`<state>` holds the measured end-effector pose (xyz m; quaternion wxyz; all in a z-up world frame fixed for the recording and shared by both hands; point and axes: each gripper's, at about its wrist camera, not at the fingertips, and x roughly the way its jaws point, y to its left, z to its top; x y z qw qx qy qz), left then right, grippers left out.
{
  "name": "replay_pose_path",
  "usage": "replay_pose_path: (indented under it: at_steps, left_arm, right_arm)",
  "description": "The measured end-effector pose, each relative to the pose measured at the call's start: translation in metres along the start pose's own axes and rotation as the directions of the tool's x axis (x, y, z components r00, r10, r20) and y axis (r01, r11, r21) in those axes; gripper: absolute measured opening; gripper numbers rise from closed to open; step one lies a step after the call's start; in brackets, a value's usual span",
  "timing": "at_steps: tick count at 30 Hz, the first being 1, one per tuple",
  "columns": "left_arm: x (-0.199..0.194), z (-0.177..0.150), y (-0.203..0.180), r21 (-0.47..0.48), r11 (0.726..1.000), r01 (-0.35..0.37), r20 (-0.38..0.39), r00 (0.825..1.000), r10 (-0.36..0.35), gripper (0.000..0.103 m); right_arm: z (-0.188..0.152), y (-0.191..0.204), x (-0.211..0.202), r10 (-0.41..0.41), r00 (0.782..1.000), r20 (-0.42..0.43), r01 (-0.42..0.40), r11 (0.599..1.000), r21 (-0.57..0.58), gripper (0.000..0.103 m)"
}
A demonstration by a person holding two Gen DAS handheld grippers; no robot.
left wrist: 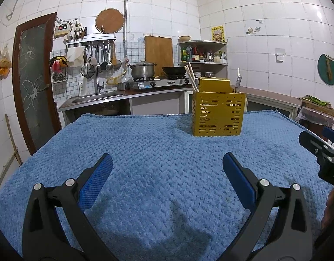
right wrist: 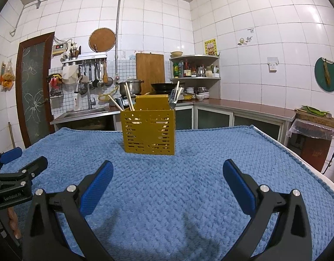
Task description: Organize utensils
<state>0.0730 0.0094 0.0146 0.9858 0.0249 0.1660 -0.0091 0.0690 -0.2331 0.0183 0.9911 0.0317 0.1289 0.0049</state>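
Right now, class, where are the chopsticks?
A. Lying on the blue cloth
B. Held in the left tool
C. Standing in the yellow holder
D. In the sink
C: the chopsticks stick up out of the yellow holder, and both tools are open and hold nothing.

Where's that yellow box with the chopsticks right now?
The yellow utensil holder stands upright on the blue towel near the table's far edge, ahead of both open grippers, chopsticks in its left side.

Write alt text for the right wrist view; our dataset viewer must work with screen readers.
A yellow slotted utensil caddy holding chopsticks and a spatula stands on a blue textured cloth. The right gripper faces it, jaws open and empty, kitchen counter behind.
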Motion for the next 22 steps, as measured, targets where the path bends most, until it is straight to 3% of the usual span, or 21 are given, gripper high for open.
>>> replay_pose_path:
  at_steps: [22]
  left_arm:
    - [-0.0034, 0.0012, 0.0004, 0.005, 1.000, -0.011, 0.018, 1.000, 0.011, 0.098]
  right_arm:
    - [0.0008, -0.0005, -0.0003, 0.005, 1.000, -0.002, -0.005, 1.000, 0.002, 0.099]
